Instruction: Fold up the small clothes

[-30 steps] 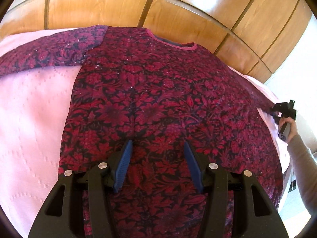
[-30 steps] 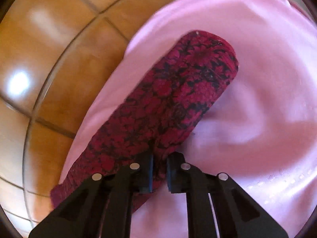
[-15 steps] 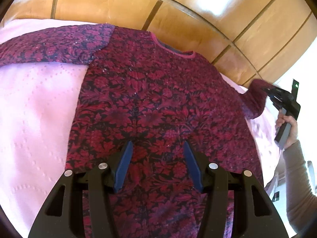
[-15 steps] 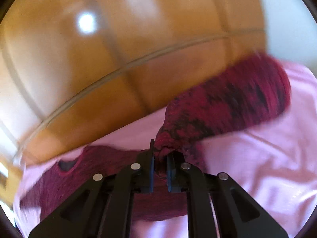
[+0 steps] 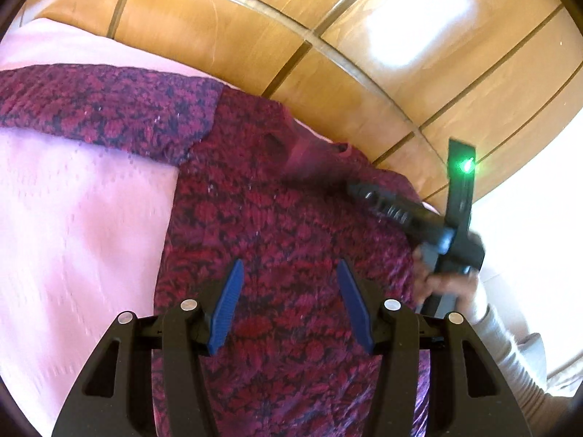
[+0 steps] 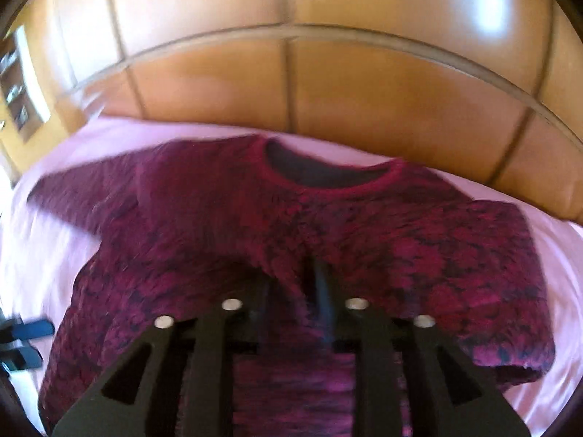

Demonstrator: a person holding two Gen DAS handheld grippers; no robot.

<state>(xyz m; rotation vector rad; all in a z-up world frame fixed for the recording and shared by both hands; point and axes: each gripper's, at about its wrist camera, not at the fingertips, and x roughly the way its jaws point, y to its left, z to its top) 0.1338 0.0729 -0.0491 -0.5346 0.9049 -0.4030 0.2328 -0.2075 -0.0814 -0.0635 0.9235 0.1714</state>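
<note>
The right gripper (image 6: 291, 284), jaws opening with sweater fabric between them, hangs over the red sweater (image 6: 226, 225), whose right sleeve is folded across its chest on a pink bedspread (image 5: 80, 211), while the left gripper (image 5: 289, 306) hovers half-open above.

The right-wrist view is smearing the sweater (image 6: 291, 225) badly, and its hem is getting cut off by the bottom edge in both views.
</note>
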